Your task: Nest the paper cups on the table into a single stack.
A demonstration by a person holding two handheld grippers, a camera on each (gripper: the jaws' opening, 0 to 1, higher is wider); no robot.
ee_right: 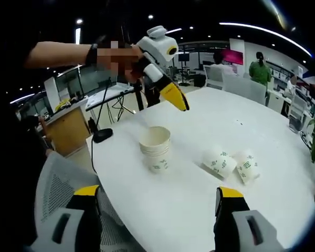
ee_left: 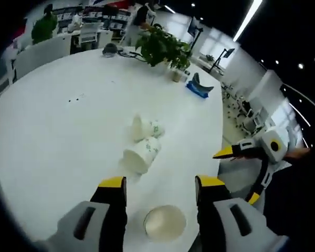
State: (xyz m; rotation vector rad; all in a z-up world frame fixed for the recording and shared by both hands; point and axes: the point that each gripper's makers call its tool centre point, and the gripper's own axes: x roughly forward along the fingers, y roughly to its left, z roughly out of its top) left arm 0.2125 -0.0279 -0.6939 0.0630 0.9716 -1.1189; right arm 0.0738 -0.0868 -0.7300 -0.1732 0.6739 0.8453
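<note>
The upright stack of paper cups (ee_left: 165,222) stands near the table's (ee_left: 58,131) edge, directly below the left gripper (ee_left: 160,185) — its open mouth faces up between the two yellow-tipped jaws, which are spread wide and hold nothing. In the right gripper view the same stack (ee_right: 155,148) shows several nested rims, with the left gripper (ee_right: 168,89) hovering just above and behind it.

Two loose cups remain, both lying on their sides, touching each other (long axes roughly parallel to the tabletop): the nearer cup (ee_left: 141,154) has its mouth turned toward the left gripper, the farther cup (ee_left: 146,127) lies just beyond it. From the right gripper (ee_right: 158,198) they lie ahead and to the right of the stack. That gripper's jaws also stand wide apart and empty.

Judging by position, the left gripper is nearer the stack — either could reach the tipped pair.
</note>
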